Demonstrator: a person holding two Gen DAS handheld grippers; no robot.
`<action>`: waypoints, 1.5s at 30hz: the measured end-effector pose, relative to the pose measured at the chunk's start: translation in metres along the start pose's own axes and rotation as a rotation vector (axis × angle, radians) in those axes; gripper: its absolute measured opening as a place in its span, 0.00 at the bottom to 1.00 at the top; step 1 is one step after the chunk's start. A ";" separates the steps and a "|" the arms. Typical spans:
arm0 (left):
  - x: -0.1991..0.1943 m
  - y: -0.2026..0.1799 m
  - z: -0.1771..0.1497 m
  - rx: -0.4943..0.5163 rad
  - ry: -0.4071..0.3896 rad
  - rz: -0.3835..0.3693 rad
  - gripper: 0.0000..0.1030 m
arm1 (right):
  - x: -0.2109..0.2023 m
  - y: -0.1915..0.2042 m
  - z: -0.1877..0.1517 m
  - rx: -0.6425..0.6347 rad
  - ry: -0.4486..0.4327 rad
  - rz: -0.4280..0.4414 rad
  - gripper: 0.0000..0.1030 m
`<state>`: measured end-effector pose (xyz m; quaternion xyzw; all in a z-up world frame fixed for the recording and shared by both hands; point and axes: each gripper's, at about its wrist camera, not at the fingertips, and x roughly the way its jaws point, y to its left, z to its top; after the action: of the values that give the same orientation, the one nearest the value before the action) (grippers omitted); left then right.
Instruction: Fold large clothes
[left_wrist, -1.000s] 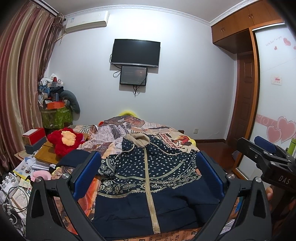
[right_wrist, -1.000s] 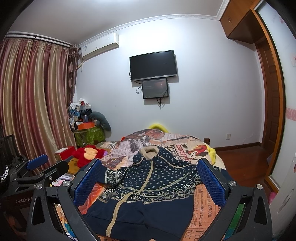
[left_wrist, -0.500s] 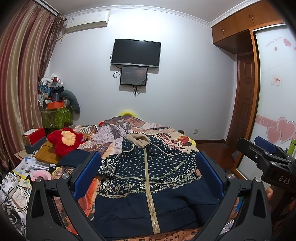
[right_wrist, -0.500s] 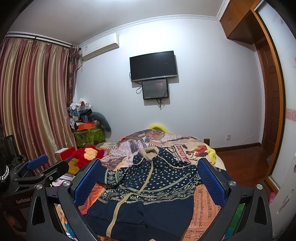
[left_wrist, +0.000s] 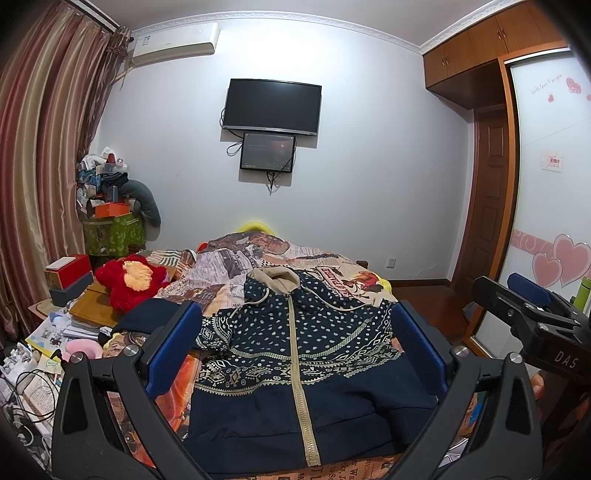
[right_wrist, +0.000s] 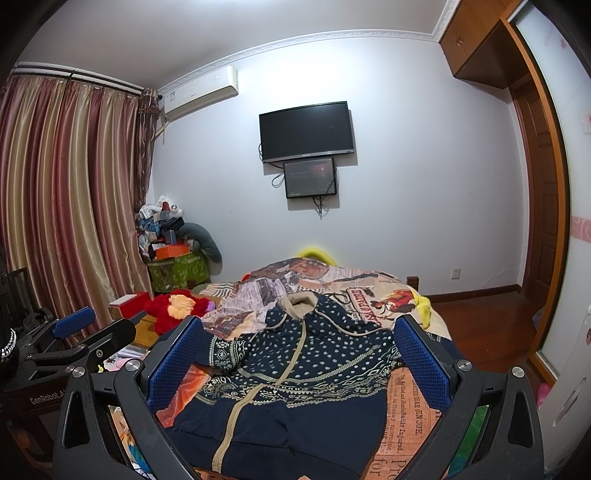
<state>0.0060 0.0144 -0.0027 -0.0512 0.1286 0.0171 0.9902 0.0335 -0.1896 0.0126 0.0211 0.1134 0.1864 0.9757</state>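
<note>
both jaws stand apart and empty: my left gripper (left_wrist: 295, 354) and right gripper (right_wrist: 299, 362) hover above the navy hooded jacket (left_wrist: 295, 362), spread front-up on the bed (right_wrist: 406, 413). folding is not yet begun; i judge a sleeve grasp comes next.

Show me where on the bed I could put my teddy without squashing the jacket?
The bedspread is free right of the navy hooded jacket, toward the bed's edge, and beyond its beige hood toward the wall. The left is crowded: a red plush toy, books and cables sit beside the bed.
</note>
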 end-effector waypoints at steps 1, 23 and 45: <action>0.000 0.000 0.000 0.000 0.000 0.000 1.00 | 0.000 0.000 0.000 0.000 0.000 0.000 1.00; 0.068 0.054 0.019 -0.031 0.048 0.098 1.00 | 0.082 0.009 0.016 -0.055 0.053 0.012 1.00; 0.292 0.285 -0.035 -0.172 0.483 0.439 1.00 | 0.358 0.005 0.009 -0.289 0.345 -0.008 1.00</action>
<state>0.2660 0.2998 -0.1393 -0.1084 0.3656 0.2283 0.8958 0.3576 -0.0534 -0.0545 -0.1515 0.2511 0.1978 0.9353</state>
